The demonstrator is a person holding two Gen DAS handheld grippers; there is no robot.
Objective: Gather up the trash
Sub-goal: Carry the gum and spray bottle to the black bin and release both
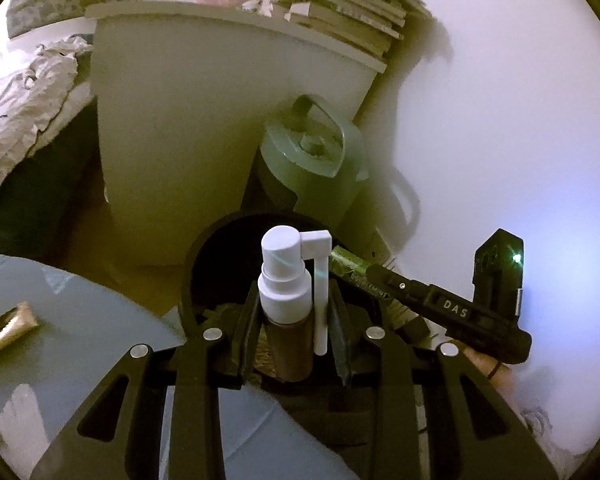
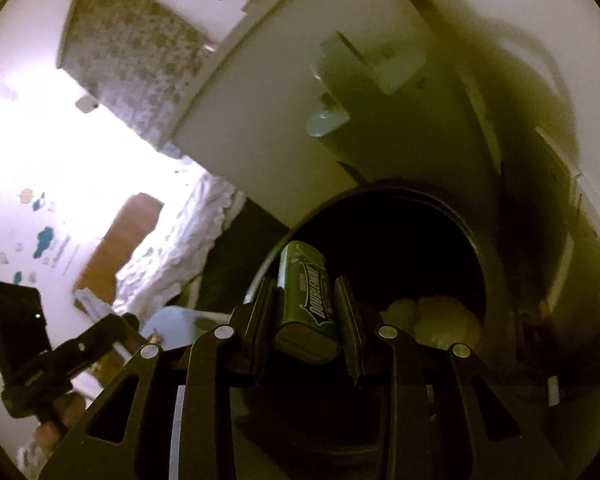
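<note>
My left gripper (image 1: pixel 294 300) is shut on a brown spray bottle (image 1: pixel 288 280) with a white pump top and a folded nozzle, held upright over the round black trash bin (image 1: pixel 198 256). My right gripper (image 2: pixel 306 292) is shut on a green Doublemint gum pack (image 2: pixel 306 292), held over the bin's dark opening (image 2: pixel 420 240). The gum pack (image 1: pixel 348 266) and the right gripper also show at the right of the left wrist view, just beside the bottle. Yellowish crumpled trash (image 2: pixel 432 316) lies inside the bin.
A grey table top (image 1: pixel 80 320) at the lower left carries a gold wrapper (image 1: pixel 8 330). Behind the bin stand a white cabinet (image 1: pixel 204 132) with stacked books (image 1: pixel 340 4) and a translucent green jug (image 1: pixel 312 160). A crumpled white bedsheet (image 1: pixel 24 92) lies left. White wall is at right.
</note>
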